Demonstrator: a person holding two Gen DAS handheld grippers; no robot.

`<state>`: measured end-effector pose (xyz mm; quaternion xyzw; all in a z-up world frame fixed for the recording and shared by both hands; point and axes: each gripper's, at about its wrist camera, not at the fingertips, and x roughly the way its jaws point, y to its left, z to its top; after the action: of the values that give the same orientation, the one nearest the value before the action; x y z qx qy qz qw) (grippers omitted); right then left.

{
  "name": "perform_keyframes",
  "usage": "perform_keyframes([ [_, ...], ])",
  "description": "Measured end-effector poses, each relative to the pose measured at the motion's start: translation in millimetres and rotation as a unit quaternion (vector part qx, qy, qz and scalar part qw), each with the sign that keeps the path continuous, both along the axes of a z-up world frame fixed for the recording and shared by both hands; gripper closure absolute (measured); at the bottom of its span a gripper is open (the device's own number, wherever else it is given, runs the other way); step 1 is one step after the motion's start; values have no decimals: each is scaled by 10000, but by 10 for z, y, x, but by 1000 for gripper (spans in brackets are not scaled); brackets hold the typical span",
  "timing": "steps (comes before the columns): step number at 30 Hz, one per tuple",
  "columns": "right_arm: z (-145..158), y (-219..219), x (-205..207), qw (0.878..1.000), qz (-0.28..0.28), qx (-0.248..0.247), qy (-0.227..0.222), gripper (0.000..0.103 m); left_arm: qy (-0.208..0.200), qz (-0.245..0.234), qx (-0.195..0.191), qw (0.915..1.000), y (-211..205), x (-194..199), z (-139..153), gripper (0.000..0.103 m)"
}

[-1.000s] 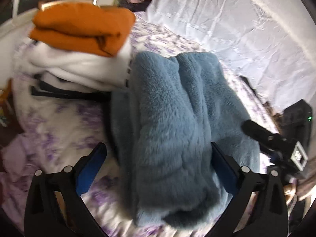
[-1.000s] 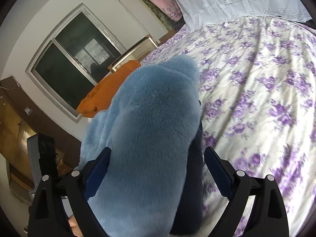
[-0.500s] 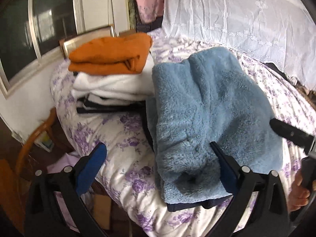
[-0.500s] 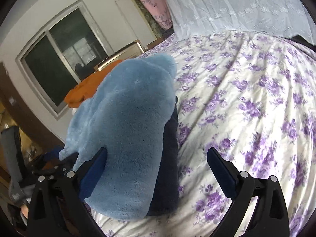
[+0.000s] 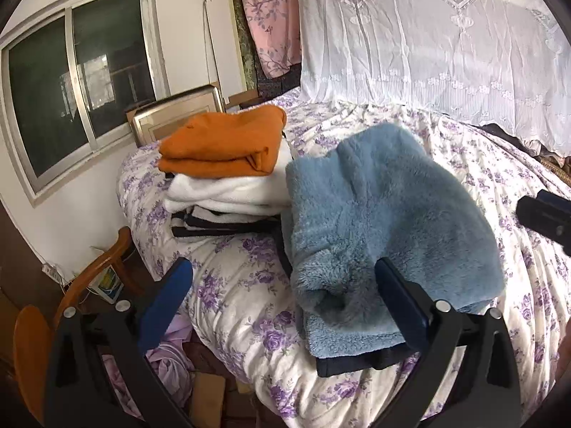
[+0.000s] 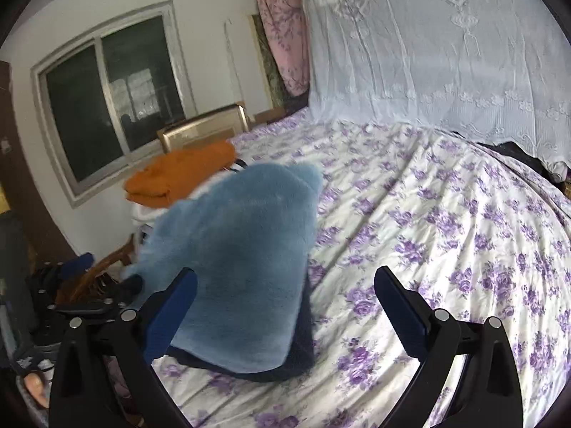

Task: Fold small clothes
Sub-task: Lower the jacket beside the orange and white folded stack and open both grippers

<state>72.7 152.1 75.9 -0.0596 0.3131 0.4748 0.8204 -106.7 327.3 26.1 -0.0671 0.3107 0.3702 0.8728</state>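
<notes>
Bedspread [image 6: 446, 221], purple-flowered, lies open and bare across the right half of my right view. The folded blue fleece [image 5: 385, 214] sits at lower centre of the left view, near the bed's rounded corner edge, a dark garment [image 5: 357, 362] poking out beneath it. Just to its upper left, touching, is the stack topped by the orange fold [image 5: 221, 142]. My left hand-held gripper [image 5: 282, 301] is spread, pinching nothing; my right hand-held gripper [image 6: 285, 306] has just finished opening wide, clear of the fleece. A wooden chair [image 5: 89, 278] stands past the bed edge, lower left.
</notes>
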Motion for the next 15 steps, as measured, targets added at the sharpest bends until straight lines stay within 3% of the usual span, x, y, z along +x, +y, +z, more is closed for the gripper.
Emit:
perform_keyframes([
  [11, 463, -330, -255, 9977, 293, 542, 275, 3, -226, 78, 509, 9984, -320, -200, 344, 4],
  [15, 524, -363, -364, 9979, 346, 531, 135, 3, -249, 117, 511, 9983, -385, -251, 436, 4],
])
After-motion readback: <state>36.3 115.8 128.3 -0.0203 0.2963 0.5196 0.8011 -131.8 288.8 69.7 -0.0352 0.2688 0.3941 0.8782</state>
